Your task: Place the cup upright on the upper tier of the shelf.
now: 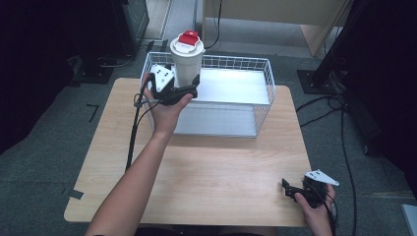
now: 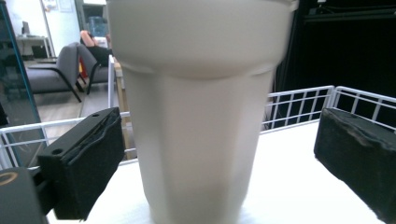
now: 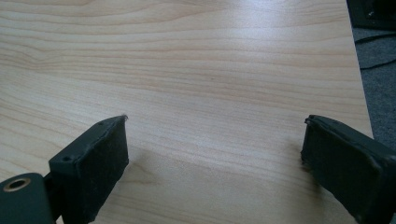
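- The left gripper [image 1: 189,87] is standing released, its jaws spread to either side of the tall white paper cup with a red-and-white lid [image 1: 187,61]; in the left gripper view both black pads [image 2: 86,179] are sitting clear of the cup wall [image 2: 201,140].
- The cup is standing upright inside the white wire basket [image 1: 263,86], at the basket's 10 o'clock corner, on its white floor.
- Judgement: the step in hand is either taking or letting go of the cup. To grasp well, the jaws ought to be closing evenly on the lower body, below the flared band, without tilting it.
- The right gripper [image 1: 295,191] is idling with jaws apart, holding nothing, over the light wooden table [image 1: 221,167] at its 5 o'clock corner.
- The high view is giving the lid and the basket position; the left gripper view is giving the pad clearance; the right gripper view is confirming bare wood [image 3: 201,79] between its jaws.
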Action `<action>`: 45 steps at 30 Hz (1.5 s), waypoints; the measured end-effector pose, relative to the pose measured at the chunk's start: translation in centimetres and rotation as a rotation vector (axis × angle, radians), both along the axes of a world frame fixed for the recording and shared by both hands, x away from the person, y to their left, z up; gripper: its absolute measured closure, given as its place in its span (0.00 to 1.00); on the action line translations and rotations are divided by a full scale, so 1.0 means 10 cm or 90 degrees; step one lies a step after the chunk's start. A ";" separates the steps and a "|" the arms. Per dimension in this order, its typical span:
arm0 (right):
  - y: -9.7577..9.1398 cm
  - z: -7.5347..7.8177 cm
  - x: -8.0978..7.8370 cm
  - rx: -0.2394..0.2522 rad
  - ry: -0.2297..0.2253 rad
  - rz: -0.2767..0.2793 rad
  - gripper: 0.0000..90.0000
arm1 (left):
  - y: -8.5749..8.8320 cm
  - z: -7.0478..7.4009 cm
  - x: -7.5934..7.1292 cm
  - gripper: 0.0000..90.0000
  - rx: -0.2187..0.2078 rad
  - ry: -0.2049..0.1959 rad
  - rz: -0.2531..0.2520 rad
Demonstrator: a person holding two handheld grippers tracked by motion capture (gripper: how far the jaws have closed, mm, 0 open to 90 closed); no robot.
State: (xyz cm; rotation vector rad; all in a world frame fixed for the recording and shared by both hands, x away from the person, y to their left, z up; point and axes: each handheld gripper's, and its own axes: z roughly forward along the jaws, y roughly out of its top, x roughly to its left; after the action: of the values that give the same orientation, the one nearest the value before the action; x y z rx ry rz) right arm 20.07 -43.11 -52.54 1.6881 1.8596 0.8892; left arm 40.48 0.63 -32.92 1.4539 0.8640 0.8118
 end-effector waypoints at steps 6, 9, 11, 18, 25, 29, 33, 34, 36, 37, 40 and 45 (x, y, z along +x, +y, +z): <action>0.00 0.00 0.00 0.000 0.000 0.000 0.08 | 0.04 -0.03 -0.18 0.02 0.006 -0.015 -0.002; 0.01 0.00 0.00 -0.003 -0.001 0.000 0.08 | 0.08 -0.08 -0.25 0.02 0.009 -0.017 -0.004; 0.01 0.00 0.00 -0.003 0.000 0.000 0.08 | 0.13 -0.12 -0.31 0.02 0.007 -0.013 -0.007; 0.01 0.00 0.00 -0.002 -0.001 -0.001 0.08 | 0.27 -0.27 -0.56 0.01 0.010 -0.011 -0.006; 0.00 0.00 0.00 -0.003 0.000 0.001 0.08 | 0.40 -0.39 -0.69 0.01 0.020 -0.003 0.002; 0.00 0.00 0.00 -0.003 0.000 0.001 0.08 | 0.51 -0.51 -0.79 0.01 0.019 0.009 0.010; 0.01 0.00 0.00 -0.003 0.000 0.000 0.08 | 0.63 -0.61 -0.86 0.00 0.008 0.020 0.019; 0.01 0.00 0.00 -0.003 0.000 0.000 0.08 | 0.66 -0.64 -0.87 0.00 0.008 0.024 0.023; 0.01 0.00 0.00 -0.004 0.000 0.000 0.08 | 0.72 -0.68 -0.90 0.00 0.007 0.030 0.028; 0.01 0.00 0.00 -0.003 0.000 0.000 0.08 | 0.75 -0.70 -0.91 0.00 0.006 0.032 0.030; 0.01 0.00 0.00 -0.004 0.000 0.000 0.08 | 0.80 -0.73 -0.93 0.00 0.008 0.037 0.034; 0.01 0.00 0.00 -0.005 0.000 0.000 0.08 | 0.96 -0.86 -1.00 0.00 0.009 0.049 0.043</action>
State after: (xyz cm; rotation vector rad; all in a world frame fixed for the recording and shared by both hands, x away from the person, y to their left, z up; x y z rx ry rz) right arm 20.09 -43.01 -52.55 1.6837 1.8597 0.8806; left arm 30.46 10.27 -41.54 1.4832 0.9711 0.8187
